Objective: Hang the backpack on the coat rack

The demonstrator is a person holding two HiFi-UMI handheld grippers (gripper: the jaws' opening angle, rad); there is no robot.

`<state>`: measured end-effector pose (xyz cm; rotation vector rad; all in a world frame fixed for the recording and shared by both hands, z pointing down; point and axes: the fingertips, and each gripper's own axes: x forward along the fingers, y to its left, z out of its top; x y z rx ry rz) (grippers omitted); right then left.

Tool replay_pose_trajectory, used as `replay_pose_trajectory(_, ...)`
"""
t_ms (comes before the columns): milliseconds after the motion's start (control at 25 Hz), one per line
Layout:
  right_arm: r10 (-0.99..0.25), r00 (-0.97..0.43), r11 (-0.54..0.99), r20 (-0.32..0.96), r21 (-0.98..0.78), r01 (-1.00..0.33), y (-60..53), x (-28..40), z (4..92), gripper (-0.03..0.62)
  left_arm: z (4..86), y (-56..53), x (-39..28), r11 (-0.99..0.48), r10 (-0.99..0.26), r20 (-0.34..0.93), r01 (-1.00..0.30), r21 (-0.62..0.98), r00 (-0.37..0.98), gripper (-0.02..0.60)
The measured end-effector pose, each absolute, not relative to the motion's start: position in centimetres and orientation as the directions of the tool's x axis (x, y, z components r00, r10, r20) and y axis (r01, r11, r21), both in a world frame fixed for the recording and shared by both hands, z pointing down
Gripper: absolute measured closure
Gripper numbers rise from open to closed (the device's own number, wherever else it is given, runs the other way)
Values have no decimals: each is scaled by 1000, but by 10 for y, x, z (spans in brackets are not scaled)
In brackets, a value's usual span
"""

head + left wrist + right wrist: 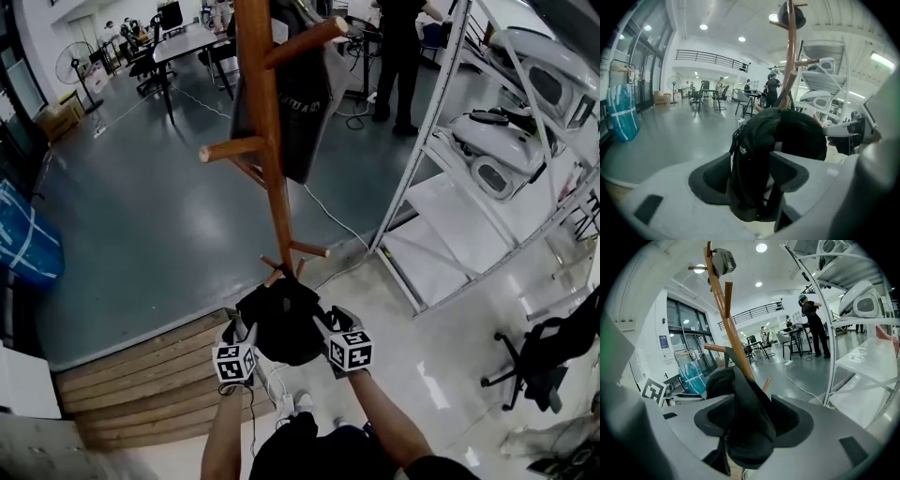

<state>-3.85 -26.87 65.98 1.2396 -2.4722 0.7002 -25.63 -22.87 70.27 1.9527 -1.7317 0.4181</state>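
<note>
A black backpack (281,323) is up off the floor right in front of the wooden coat rack (267,141), its top beside the rack's low pegs (274,275). I cannot tell whether it hangs from one. My left gripper (246,330) is at its left side and my right gripper (326,323) at its right. In the left gripper view, backpack fabric (754,159) drapes between the wide-set jaws of the left gripper (750,176). In the right gripper view, fabric (745,413) likewise lies between the wide jaws of the right gripper (752,420), with the rack pole (726,319) just behind.
A dark coat (305,103) hangs on the rack and a cap (723,259) tops it. Metal shelving (422,150) with white shells stands at right. Wooden planks (141,375) lie at lower left, an office chair (534,361) at lower right. A cable (328,216) crosses the floor; a person (398,66) stands behind.
</note>
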Motion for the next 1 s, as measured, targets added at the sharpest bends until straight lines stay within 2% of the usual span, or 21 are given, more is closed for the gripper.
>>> replay_pose_trajectory(360, -626, -682, 579, 379, -360, -732, -206, -9, 615, 385, 640, -147, -212, 0, -905, 420, -988, 157, 66, 322)
replay_pose_trajectory(560, -573, -743, 647, 344, -366, -669, -155, 15, 591, 443, 597, -84, -168, 37, -941, 337, -987, 153, 17, 345)
replay_pose_trajectory(800, -541, -785, 691, 302, -372, -620, -89, 53, 571, 503, 551, -8, -115, 82, -969, 241, -988, 132, -48, 410)
replay_pose_trajectory(1000, -519, -803, 719, 294, -357, -596, -44, 78, 556, 546, 536, 48, -91, 161, -967, 217, -980, 120, -133, 537)
